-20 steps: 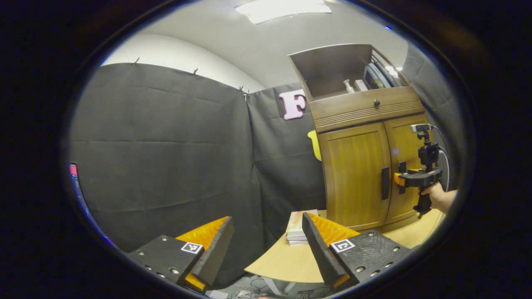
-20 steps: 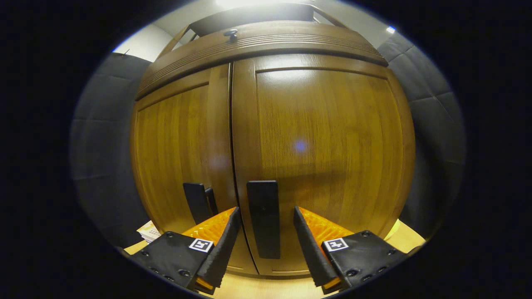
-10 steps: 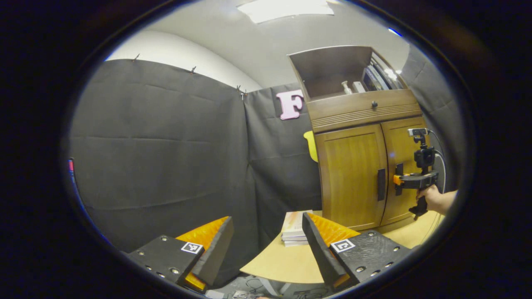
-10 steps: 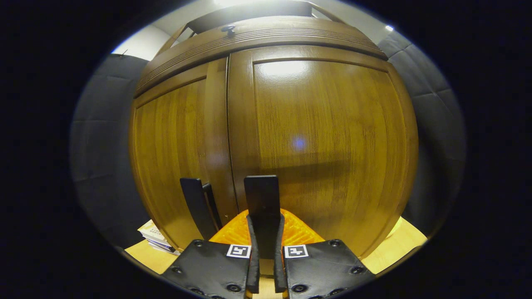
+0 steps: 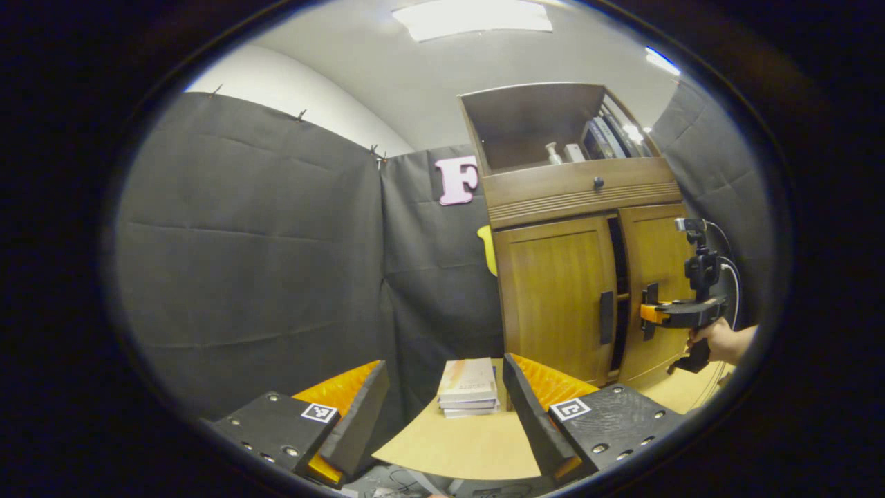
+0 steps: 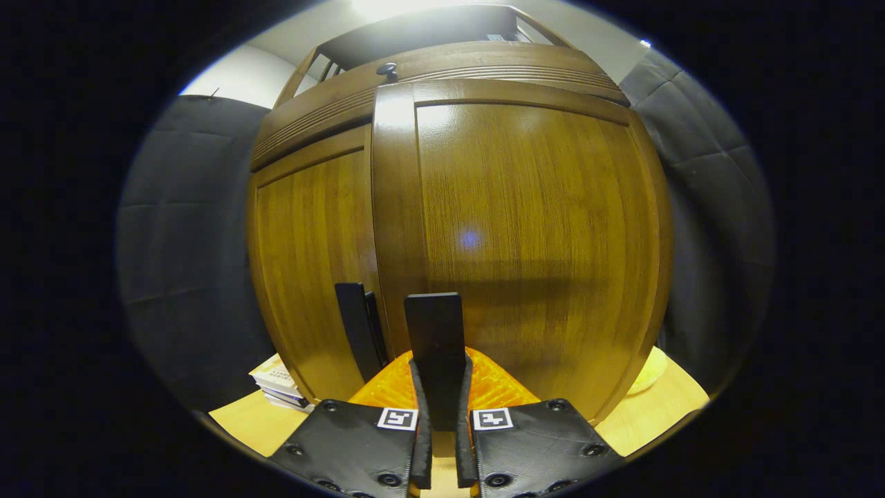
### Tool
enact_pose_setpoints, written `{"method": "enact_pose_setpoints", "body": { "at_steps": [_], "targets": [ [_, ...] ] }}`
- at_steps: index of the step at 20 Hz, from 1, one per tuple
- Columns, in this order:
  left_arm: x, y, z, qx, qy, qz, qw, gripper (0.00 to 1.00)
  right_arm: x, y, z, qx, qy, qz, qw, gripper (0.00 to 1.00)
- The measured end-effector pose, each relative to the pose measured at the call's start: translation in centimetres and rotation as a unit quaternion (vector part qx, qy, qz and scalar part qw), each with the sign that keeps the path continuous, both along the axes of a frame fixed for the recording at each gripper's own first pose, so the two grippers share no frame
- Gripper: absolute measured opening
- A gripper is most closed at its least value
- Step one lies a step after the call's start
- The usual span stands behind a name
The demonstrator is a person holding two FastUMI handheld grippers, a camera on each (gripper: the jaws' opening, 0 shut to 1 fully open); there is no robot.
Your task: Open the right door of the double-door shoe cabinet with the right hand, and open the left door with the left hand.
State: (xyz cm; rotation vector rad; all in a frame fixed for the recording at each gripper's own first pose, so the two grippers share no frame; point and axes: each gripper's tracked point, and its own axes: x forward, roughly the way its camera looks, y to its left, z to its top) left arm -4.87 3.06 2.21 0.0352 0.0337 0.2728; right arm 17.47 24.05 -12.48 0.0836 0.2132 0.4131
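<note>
A stack of books [image 5: 469,387] lies on a light wooden table [image 5: 470,446], toward six o'clock in the left gripper view. Black cloth [image 5: 249,256] hangs behind, from nine to twelve o'clock. A ceiling light [image 5: 473,15] glows at twelve o'clock. In the right gripper view, the books [image 6: 280,384] sit at seven o'clock on the table [image 6: 653,411].
</note>
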Motion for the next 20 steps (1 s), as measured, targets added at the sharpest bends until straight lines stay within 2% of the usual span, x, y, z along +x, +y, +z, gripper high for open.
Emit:
{"method": "enact_pose_setpoints", "body": {
  "at_steps": [7,8,13,20],
  "targets": [
    [0.9,-0.6,-0.3,-0.007,-0.008,-0.044,0.999,0.97,-2.7,-2.0,0.5,0.000,0.003,0.015,1.000,0.15],
    [0.8,-0.8,-0.2,-0.009,-0.009,-0.050,0.999,0.96,-2.6,-1.8,0.3,-0.001,0.002,0.017,1.000,0.18],
    [0.6,-1.2,0.5,-0.017,-0.013,-0.086,0.996,0.95,-5.3,-4.3,0.5,0.003,0.001,0.028,1.000,0.15],
    [0.6,-3.1,1.2,-0.018,-0.020,-0.138,0.990,0.94,-8.8,-8.1,0.6,0.001,0.002,0.017,1.000,0.15]
  ]
}}
